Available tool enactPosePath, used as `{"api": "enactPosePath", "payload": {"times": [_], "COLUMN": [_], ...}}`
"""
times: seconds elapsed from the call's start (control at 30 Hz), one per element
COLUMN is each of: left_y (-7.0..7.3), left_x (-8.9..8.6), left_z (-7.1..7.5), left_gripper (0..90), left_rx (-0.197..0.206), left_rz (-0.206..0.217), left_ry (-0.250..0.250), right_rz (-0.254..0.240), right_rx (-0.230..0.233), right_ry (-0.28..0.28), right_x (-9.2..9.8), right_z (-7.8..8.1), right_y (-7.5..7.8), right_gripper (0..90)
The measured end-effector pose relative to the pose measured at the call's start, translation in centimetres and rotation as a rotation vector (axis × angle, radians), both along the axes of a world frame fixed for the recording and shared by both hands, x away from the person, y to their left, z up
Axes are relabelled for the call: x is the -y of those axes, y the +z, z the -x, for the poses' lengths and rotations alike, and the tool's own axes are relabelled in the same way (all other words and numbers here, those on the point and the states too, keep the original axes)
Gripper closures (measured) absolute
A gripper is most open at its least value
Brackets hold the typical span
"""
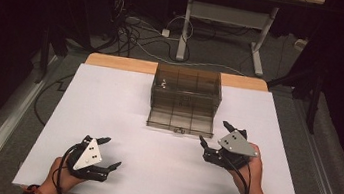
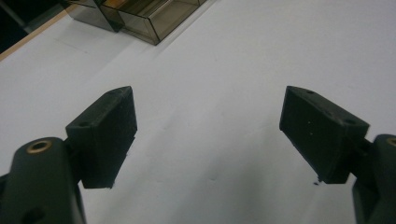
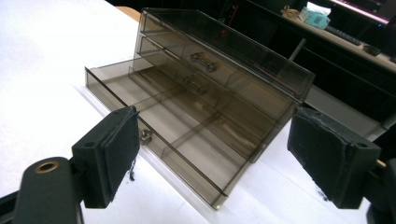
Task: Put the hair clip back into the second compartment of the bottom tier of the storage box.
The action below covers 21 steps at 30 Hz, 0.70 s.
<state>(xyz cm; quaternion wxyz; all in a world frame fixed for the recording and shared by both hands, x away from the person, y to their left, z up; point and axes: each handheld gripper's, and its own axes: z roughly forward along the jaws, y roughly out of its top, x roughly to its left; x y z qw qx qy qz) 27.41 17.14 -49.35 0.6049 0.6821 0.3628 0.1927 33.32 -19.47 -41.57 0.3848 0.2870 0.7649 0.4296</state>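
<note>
A smoky clear plastic drawer box (image 1: 187, 91) stands at the back middle of the white table. Its bottom drawer (image 1: 180, 121) is pulled out toward me; in the right gripper view that drawer (image 3: 184, 140) shows dividers and nothing inside, with a small knob (image 3: 145, 136) on its front. A small pale item (image 1: 164, 81) lies in the box's top left. My right gripper (image 1: 217, 131) is open, just right of the drawer's front corner. My left gripper (image 1: 109, 153) is open over bare table at the front left. In the left gripper view the box's corner (image 2: 140, 16) sits far ahead.
The white table top (image 1: 108, 109) has a wooden edge (image 1: 119, 62) at the back. Beyond it are cables (image 1: 133, 31) on the floor and the legs of another table (image 1: 185, 23). Dark surroundings on both sides.
</note>
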Motion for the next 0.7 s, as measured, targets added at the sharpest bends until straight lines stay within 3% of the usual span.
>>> {"api": "enactPosePath", "payload": {"times": [0.7], "left_y": [-0.1], "left_x": [0.1], "left_z": [0.0], "left_gripper": [17.8], "left_rx": [0.002], "left_rz": [-0.007], "left_ry": [0.000], "right_rz": [0.062], "right_rx": [-0.020], "right_ry": [0.009], "right_x": [1.8], "right_z": [1.7], "right_y": [-0.8], "right_gripper": [17.2]}}
